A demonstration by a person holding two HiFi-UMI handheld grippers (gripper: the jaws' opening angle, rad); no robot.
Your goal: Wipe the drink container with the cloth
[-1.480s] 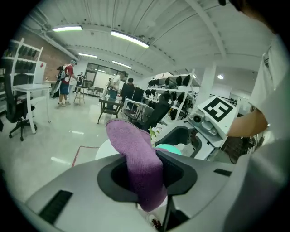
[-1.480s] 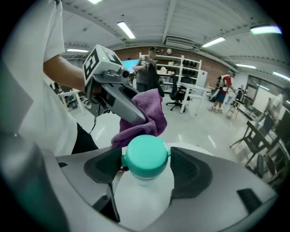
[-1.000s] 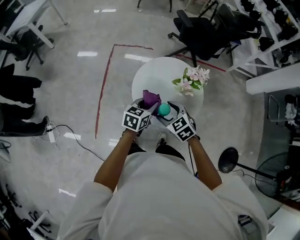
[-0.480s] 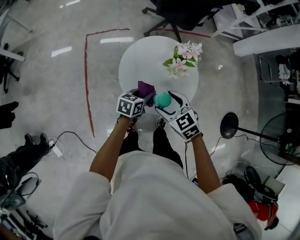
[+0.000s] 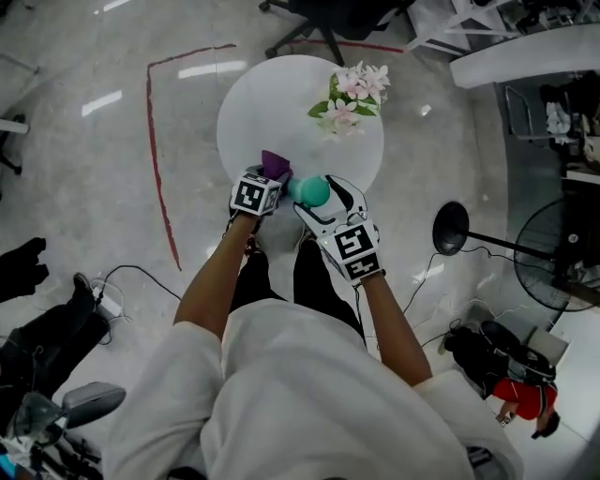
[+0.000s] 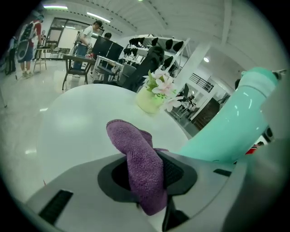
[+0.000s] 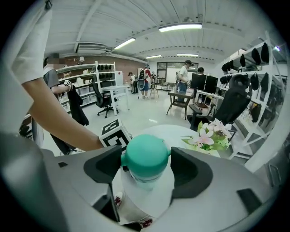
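Observation:
The drink container [image 5: 309,190] is a pale teal bottle with a darker teal cap [image 7: 146,158]. My right gripper [image 5: 316,199] is shut on its body and holds it tilted above the near edge of the round white table [image 5: 281,103]. A purple cloth [image 6: 140,167] is folded between the jaws of my left gripper [image 5: 274,175], which is shut on it. The cloth [image 5: 273,163] sits just left of the bottle's cap. In the left gripper view the bottle [image 6: 231,122] rises at the right, close to the cloth; I cannot tell whether they touch.
A pot of pink and white flowers [image 5: 347,91] stands at the table's far right. A red tape line [image 5: 155,159] runs on the floor to the left. A black round stand base [image 5: 450,228] and a fan [image 5: 562,258] lie to the right, an office chair [image 5: 319,19] beyond the table.
The head view has shifted, so table and grippers sit higher and further left in the picture. Both grippers keep their hold, with cloth and bottle still side by side.

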